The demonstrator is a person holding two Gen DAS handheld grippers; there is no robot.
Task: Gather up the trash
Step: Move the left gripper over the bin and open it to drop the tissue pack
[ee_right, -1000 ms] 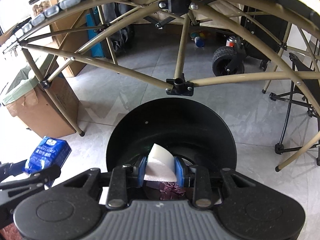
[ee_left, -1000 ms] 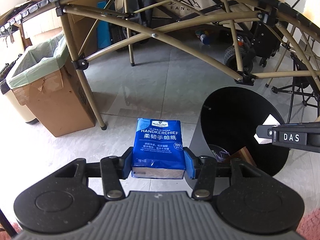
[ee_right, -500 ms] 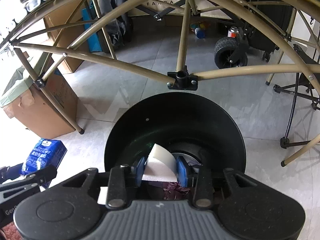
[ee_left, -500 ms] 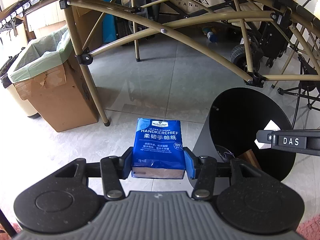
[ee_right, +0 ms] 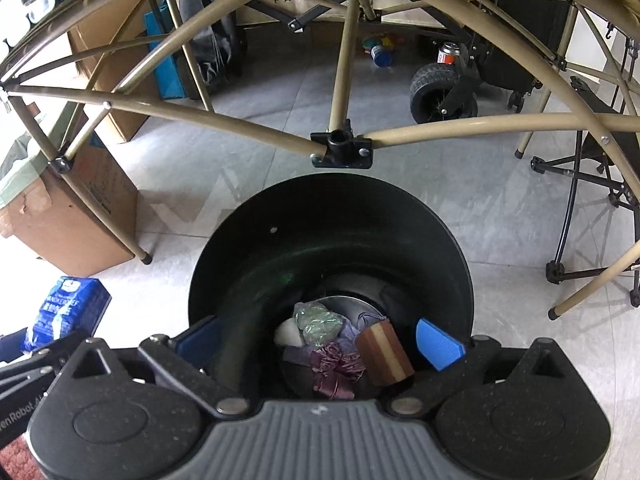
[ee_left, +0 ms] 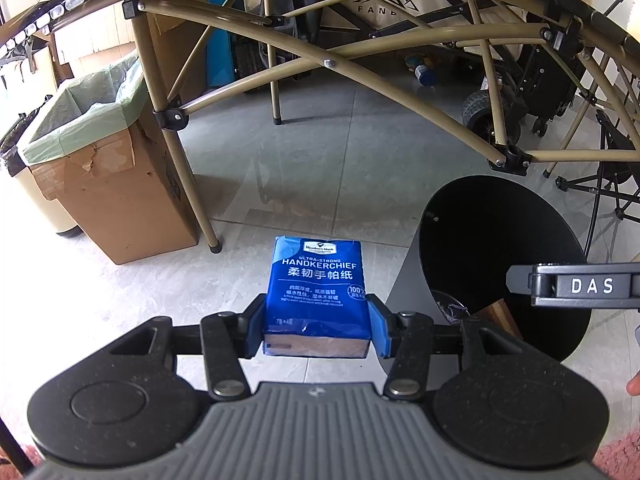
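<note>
right wrist: right gripper (ee_right: 320, 338) wide open, empty over black bin (ee_right: 256, 256); left gripper (ee_left: 318, 322) clamps tissue pack (ee_left: 318, 292).

Bright daylight, strong fisheye bend

Light pours in from the left in both views, washing the floor (ee_left: 48, 300) there out to near white, while the grey tiles farther in carry soft reflections. The inside of the black bin (ee_right: 304, 240) stays dim, with a faint green sheen on its wall. Tan frame tubes (ee_left: 360, 76) bow hard toward the edges, the corners go dark, and focus is sharp throughout.
</note>
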